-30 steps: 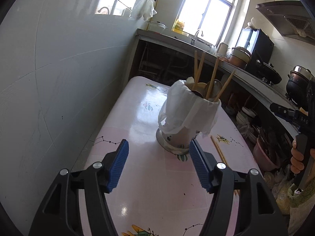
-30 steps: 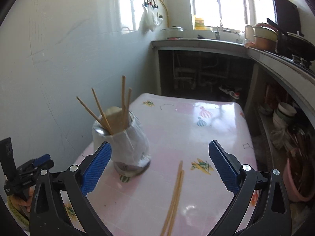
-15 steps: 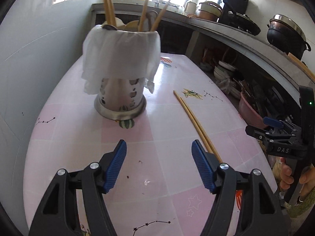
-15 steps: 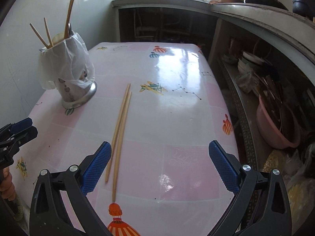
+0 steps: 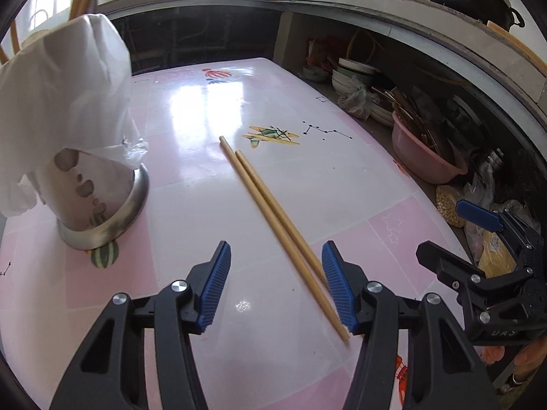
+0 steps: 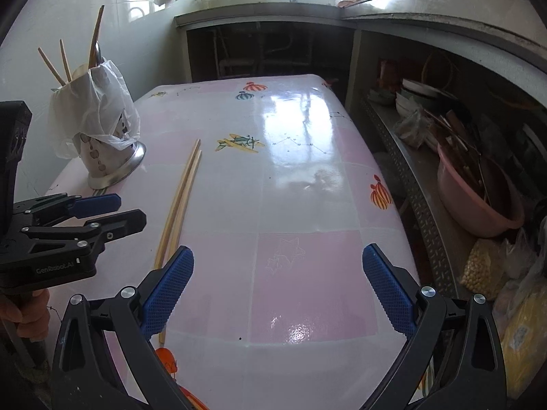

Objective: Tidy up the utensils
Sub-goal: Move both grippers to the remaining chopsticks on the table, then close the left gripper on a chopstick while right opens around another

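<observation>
Risk entry: pair of wooden chopsticks lying loose mid-table, right of the bag-lined steel utensil holder; left gripper empty, jaws closing, near ends beside its right pad; right gripper wide, empty; likely fault: sticks skid or split apart on the glossy table.

Both hand-held grippers tilt downward, the left hand-held gripper closing with nothing pinched, the right hand-held gripper spread wide.
</observation>
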A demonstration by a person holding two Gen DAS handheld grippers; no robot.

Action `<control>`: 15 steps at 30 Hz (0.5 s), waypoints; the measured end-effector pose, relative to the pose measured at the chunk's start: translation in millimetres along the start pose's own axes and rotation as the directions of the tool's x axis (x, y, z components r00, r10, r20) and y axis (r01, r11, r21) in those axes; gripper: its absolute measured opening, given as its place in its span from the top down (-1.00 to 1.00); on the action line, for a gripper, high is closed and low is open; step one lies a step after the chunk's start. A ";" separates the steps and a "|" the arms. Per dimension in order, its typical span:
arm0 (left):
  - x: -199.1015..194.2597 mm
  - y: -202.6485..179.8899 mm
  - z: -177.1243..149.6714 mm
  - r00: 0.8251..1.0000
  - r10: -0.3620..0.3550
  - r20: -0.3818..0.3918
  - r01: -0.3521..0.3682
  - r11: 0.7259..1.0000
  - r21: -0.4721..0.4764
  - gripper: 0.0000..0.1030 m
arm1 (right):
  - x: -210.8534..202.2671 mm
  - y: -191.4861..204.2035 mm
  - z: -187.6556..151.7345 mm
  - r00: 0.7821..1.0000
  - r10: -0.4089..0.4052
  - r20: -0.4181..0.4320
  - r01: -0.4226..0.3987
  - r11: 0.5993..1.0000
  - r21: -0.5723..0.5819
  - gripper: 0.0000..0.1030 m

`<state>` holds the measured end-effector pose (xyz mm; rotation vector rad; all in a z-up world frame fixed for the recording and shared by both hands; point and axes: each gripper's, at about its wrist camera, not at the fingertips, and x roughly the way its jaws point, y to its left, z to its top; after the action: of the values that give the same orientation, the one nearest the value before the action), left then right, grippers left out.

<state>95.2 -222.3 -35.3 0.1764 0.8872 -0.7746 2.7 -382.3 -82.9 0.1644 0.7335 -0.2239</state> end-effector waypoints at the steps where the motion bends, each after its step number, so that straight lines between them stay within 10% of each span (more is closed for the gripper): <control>1: 5.0 -1.9 1.7 1.000 -0.002 -0.008 0.002 1.000 0.005 0.04 | 1.3 -2.6 0.3 1.000 0.005 -0.005 -0.005 1.000 0.015 -0.85; 15: 32.9 2.5 5.0 0.996 0.072 -0.047 -0.070 0.997 0.033 0.66 | 7.0 -18.3 4.4 0.992 0.128 -0.007 -0.126 0.984 0.124 -0.84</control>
<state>112.7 -240.3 -57.3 0.2534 0.9099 -0.7205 5.9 -402.0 -85.8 0.3297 0.7218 -0.1466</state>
